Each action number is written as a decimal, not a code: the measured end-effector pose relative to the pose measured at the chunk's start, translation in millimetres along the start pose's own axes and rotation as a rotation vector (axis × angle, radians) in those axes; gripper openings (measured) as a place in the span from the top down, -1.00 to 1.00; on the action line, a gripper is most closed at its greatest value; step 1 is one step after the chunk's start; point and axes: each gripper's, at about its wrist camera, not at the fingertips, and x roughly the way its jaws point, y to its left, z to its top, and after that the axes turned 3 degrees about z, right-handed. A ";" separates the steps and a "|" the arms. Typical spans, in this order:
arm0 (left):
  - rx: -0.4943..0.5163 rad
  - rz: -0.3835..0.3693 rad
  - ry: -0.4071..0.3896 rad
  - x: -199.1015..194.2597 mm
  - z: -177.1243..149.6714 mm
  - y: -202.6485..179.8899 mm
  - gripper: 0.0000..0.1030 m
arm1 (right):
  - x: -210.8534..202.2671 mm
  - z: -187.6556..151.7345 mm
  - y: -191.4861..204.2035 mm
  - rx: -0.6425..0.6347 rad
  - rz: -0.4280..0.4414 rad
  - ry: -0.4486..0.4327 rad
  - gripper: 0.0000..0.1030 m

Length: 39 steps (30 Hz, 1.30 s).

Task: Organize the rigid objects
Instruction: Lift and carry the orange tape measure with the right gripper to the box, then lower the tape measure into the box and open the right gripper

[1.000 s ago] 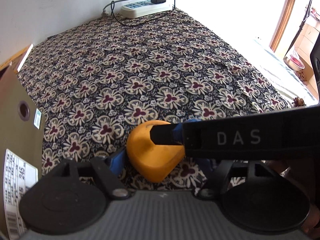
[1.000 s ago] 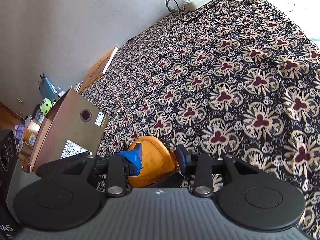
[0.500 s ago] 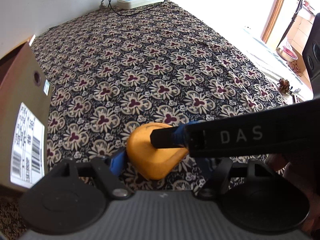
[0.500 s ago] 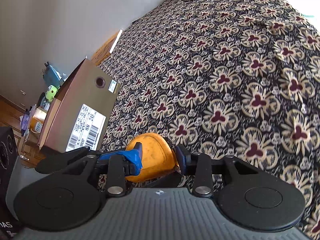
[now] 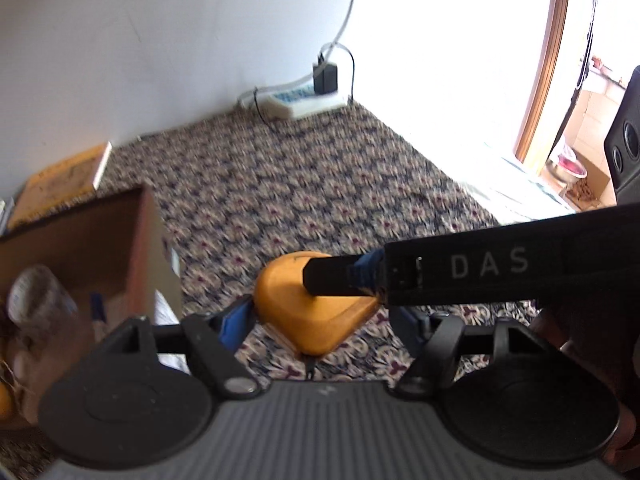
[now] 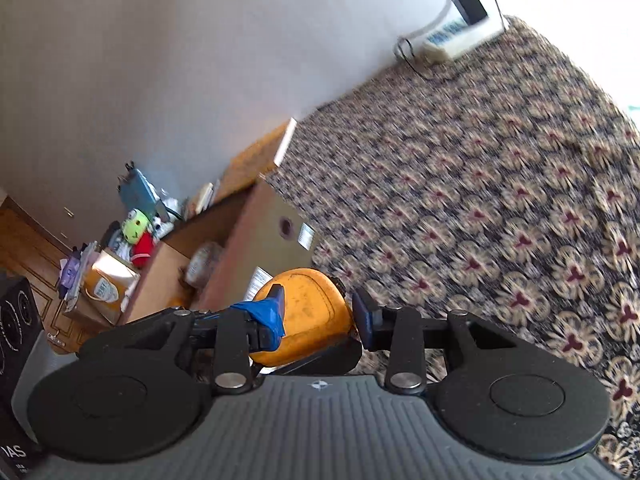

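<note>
An orange rounded-triangular object hangs above the patterned bedspread, held from two sides. My left gripper has its blue pads against the object's left and right edges. The black finger of my right gripper, marked DAS, crosses in from the right and presses on the object's top. In the right wrist view the orange object sits between the blue-padded fingers of my right gripper, which is shut on it. An open cardboard box stands just left of the object.
The cardboard box holds a clear jar and other blurred items. A power strip with cables lies by the wall. A flat orange book lies behind the box. A black speaker stands right. Toys and clutter fill the floor left.
Both grippers have risen with the orange object and swung left toward the cardboard box. The box's open top and contents have come into view, and the wall fills more of the frame.
</note>
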 end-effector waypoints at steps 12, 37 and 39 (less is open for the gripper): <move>-0.049 0.108 -0.090 -50.0 5.7 131.0 -0.37 | 73.3 16.1 114.6 -0.174 0.092 -0.047 0.60; -0.160 0.009 0.232 11.9 -47.6 219.1 -0.14 | 201.0 -24.3 158.1 -0.210 -0.155 0.312 0.60; -0.135 0.019 0.232 14.0 -45.8 215.4 -0.17 | 201.2 -25.9 157.0 -0.205 -0.165 0.302 0.61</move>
